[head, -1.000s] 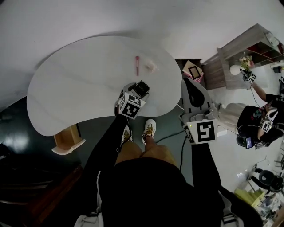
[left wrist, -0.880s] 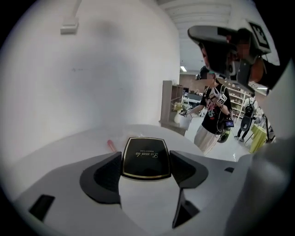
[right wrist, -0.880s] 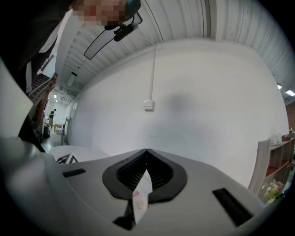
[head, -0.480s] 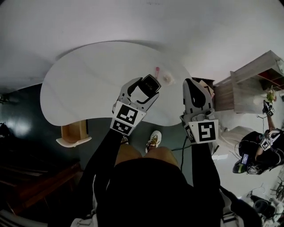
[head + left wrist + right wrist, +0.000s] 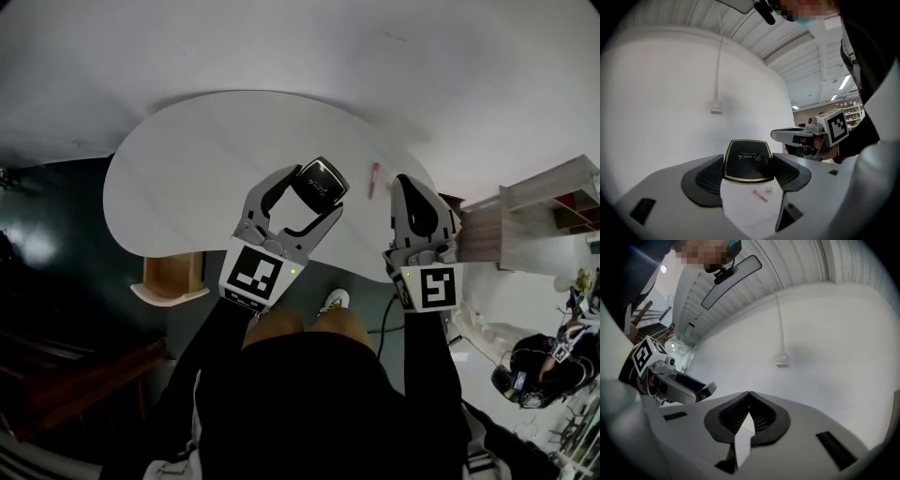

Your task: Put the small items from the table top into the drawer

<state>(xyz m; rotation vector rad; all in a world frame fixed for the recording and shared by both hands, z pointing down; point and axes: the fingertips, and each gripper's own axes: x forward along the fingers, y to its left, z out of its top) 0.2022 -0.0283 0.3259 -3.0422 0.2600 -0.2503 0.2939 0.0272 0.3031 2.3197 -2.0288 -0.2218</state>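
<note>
Two grey handheld grippers are raised side by side over the near edge of a white, kidney-shaped desk [image 5: 187, 178], seen from above. The left gripper [image 5: 314, 183] is clamped on a small black compact case with a thin gold rim [image 5: 321, 178]. Its own view shows the case [image 5: 747, 159] standing upright between the two ribbed jaw pads, lid facing the camera, lifted clear of the desk top [image 5: 740, 208]. The right gripper [image 5: 406, 180], at 3 o'clock of the left one and just apart from it, has its jaws pressed together with nothing between them. In its own view the pads meet in a single seam [image 5: 749, 397], and the left gripper [image 5: 670, 380] appears at 9 o'clock. A slim pink stick-shaped item [image 5: 373, 178] lies on the desk between the two gripper tips in the head view. In the left gripper view the same stick [image 5: 758, 196] shows below the case, with a tiny pale, roundish item [image 5: 769, 191] just beside it at 2 o'clock, too small to identify. A light wooden drawer [image 5: 172, 281] juts out open from under the desk's near edge, at 8 o'clock of the left gripper and well apart from the case. What is in the drawer cannot be made out. Behind the desk is a plain white wall.
</note>
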